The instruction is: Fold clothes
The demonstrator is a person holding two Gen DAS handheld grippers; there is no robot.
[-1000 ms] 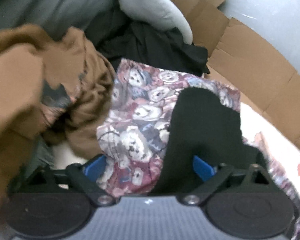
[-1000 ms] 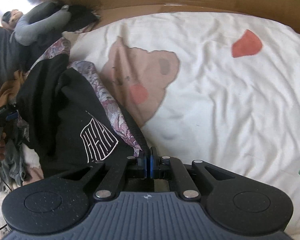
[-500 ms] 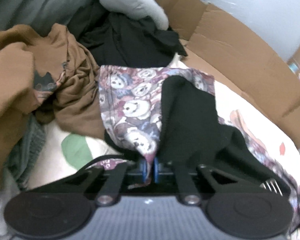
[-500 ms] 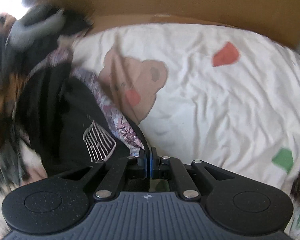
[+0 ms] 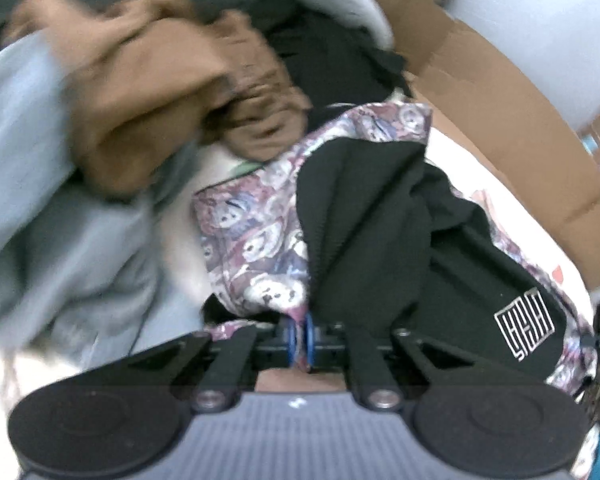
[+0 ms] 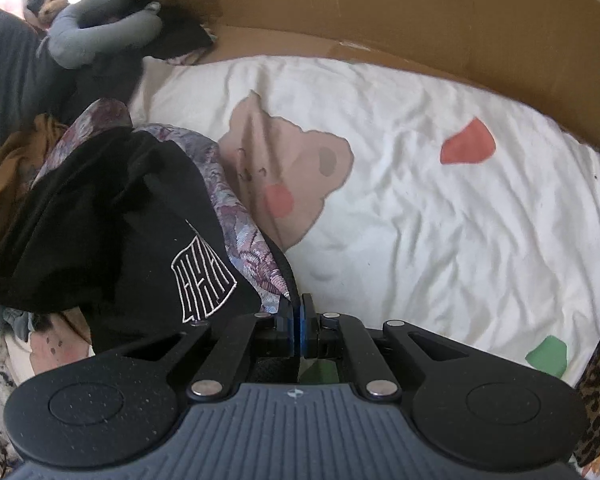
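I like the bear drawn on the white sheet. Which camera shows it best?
The right wrist view. There the bear print shows nearly whole and sharp on the white sheet, beside the black garment. In the left wrist view that garment and blur hide it, leaving only a pale sliver of sheet.

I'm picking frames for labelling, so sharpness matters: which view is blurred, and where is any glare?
Left wrist view: motion blur smears the brown garment and grey cloth; the black garment near the jaws stays fairly sharp. Right wrist view: sharp throughout, with the sheet evenly lit, and blown-out glare only at the top-left corner. Both views bend at the edges from the fisheye.
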